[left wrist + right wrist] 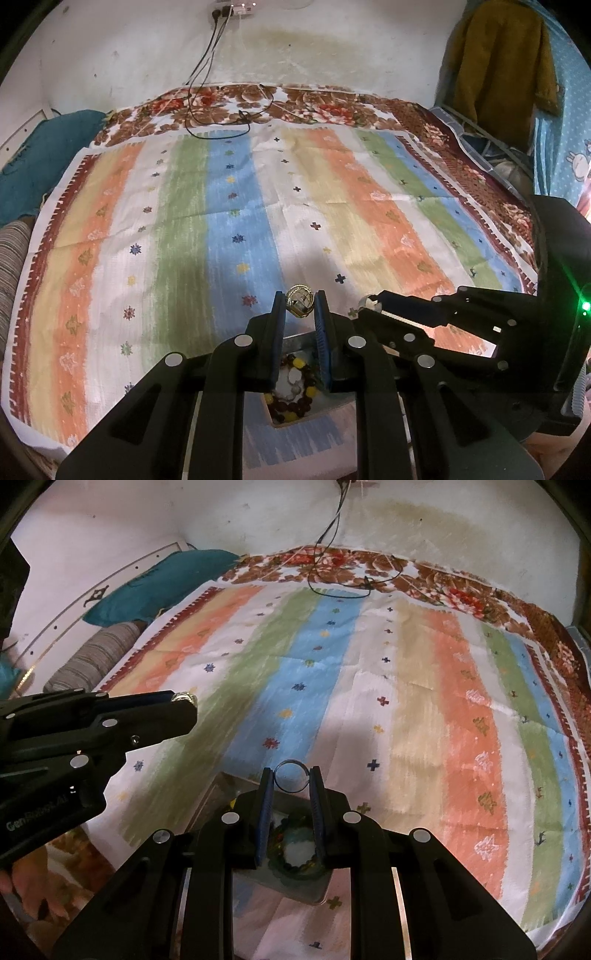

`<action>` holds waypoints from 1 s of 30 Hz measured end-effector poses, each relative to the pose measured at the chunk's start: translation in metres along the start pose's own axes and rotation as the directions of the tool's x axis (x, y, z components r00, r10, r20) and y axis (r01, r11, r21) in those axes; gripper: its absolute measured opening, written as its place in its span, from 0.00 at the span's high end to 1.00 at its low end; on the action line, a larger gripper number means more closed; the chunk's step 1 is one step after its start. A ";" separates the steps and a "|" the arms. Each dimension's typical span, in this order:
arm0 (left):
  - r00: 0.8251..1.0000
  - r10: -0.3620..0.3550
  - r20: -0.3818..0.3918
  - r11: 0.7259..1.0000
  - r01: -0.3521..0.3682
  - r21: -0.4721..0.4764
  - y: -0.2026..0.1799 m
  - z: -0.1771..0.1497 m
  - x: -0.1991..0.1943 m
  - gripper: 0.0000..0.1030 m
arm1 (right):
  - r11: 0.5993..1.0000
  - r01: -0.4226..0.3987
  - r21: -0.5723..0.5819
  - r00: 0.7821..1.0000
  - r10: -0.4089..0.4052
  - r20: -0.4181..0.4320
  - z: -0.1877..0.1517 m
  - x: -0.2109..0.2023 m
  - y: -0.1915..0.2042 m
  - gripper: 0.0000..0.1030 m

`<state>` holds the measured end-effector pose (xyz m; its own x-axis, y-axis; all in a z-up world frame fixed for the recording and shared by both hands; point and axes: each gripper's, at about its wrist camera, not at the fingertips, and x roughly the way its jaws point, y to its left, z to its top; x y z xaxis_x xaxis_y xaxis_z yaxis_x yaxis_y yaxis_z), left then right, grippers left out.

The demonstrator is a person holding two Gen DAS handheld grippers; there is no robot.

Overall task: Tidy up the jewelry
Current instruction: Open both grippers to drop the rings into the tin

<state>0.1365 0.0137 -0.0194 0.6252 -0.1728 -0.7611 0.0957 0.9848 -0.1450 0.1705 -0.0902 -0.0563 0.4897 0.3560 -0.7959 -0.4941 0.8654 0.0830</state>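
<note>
My left gripper [300, 304] is shut on a gold ring [301, 302] with a decorated top, held above the striped cloth [184, 221]. Below its fingers lies a beaded bracelet [291, 391] of dark red and yellow beads inside a shallow tray [295, 341]. My right gripper [291, 780] is shut on a plain silver ring [292, 776]. Below it a dark green beaded bracelet [295, 864] lies in the tray [221, 794]. The left gripper shows in the right wrist view [184, 698] at the left, the right gripper in the left wrist view [369, 304] at the right.
The striped cloth [406, 701] covers a bed with a floral blanket [295, 103] at the far edge. Black cables [221, 122] lie at the back by the white wall. A teal pillow [162, 583] and a striped bolster [92, 657] sit at the left. Clothes [498, 66] hang at the right.
</note>
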 end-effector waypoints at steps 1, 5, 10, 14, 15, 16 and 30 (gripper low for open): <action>1.000 -0.004 -0.001 1.000 0.004 -0.001 -0.001 -0.001 -0.001 0.85 | 1.000 -0.006 0.003 1.000 0.006 -0.002 -0.001 -0.001 0.001 0.80; 1.000 -0.014 -0.013 1.000 0.014 -0.012 -0.002 -0.003 -0.003 0.83 | 1.000 -0.020 0.008 1.000 0.020 -0.016 -0.003 -0.002 0.001 0.74; 1.000 -0.001 -0.008 0.999 0.000 -0.036 0.002 -0.004 -0.005 0.73 | 0.999 -0.025 0.025 0.999 0.025 -0.019 -0.007 -0.006 -0.002 0.56; 1.000 -0.002 -0.005 0.999 0.002 -0.053 0.006 -0.007 -0.010 0.61 | 0.999 -0.007 0.041 1.000 0.007 -0.012 -0.012 -0.013 -0.007 0.52; 1.000 -0.005 -0.003 0.999 0.004 -0.053 0.006 -0.008 -0.012 0.57 | 0.999 -0.003 0.041 1.000 0.003 -0.008 -0.012 -0.014 -0.008 0.50; 1.000 -0.006 -0.001 0.999 0.006 -0.052 0.005 -0.009 -0.013 0.53 | 0.999 0.000 0.042 1.000 0.000 -0.003 -0.013 -0.017 -0.009 0.49; 1.000 0.004 0.012 0.999 -0.003 -0.037 0.003 -0.027 -0.028 0.17 | 0.998 0.000 0.061 1.000 -0.001 0.009 -0.031 -0.033 -0.022 0.26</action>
<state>0.0980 0.0215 -0.0157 0.6350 -0.1691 -0.7538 0.0653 0.9840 -0.1658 0.1431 -0.1322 -0.0502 0.4968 0.3588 -0.7903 -0.4497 0.8852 0.1192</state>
